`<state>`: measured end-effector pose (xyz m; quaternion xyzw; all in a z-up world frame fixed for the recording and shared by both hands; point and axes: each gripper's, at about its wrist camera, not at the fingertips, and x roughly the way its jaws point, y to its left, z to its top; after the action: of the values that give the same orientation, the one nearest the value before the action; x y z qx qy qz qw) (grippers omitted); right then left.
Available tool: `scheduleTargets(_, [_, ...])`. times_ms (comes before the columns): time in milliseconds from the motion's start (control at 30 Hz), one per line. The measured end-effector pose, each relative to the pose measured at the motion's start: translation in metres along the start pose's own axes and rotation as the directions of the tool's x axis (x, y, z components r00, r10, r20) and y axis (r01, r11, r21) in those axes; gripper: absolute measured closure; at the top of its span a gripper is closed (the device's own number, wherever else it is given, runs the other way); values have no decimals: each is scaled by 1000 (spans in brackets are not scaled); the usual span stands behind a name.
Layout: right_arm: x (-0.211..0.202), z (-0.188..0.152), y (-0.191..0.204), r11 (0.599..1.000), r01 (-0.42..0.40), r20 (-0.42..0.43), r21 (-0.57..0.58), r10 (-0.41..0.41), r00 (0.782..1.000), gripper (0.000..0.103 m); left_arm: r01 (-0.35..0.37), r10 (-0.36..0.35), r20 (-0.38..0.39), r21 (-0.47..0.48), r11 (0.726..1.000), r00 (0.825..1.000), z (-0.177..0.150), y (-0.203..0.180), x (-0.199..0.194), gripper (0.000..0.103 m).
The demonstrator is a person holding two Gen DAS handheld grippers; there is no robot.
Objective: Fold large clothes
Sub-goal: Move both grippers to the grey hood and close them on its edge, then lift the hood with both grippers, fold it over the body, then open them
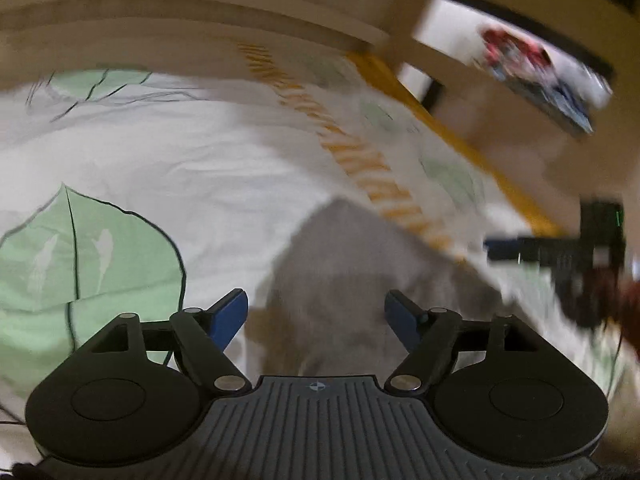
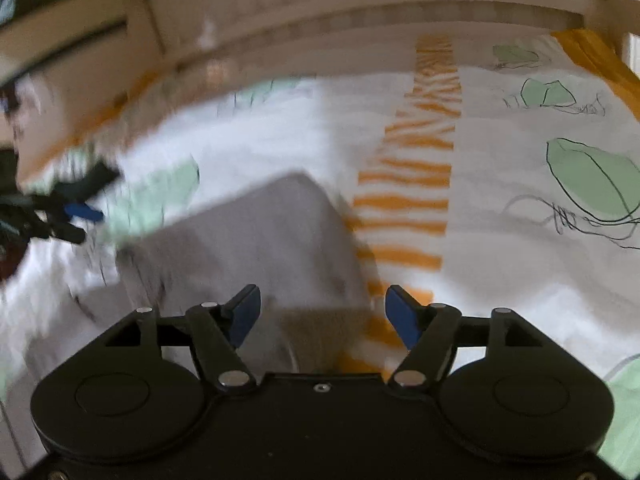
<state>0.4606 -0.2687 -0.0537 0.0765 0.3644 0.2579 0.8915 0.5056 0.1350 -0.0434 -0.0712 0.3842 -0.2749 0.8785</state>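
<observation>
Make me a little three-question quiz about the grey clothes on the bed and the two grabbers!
1. True or false: the left gripper is pinching the grey garment.
2. What lies under the grey garment? A) a bare wooden floor B) a white bedsheet with green leaves and an orange striped band C) a blue towel
3. Fill in: the right gripper has its jaws ____.

Key
1. False: its blue pads stand apart and nothing is pressed between them.
2. B
3. open
</observation>
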Motion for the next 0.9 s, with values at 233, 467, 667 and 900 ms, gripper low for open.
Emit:
scheduleTargets(233, [58,21,-8,997,41,-30,72,-39,999,40,-167,168,-43,19,986,985,24,-24,90,30])
scheduleTargets(467, [91,23,-5,997,39,-77,66,-33,996,44,-191,196,-153,48,980,968,21,-25,136,33])
scheduleTargets(667, [104,19,0,999,33,-122,32,-29,992,73,-156,163,-136,61,986,977,7,-23,129,95])
scheduleTargets(900, [92,48,19,995,41,2,-92,-41,999,91,-210,198,142,75,975,970,6,-37,85,96])
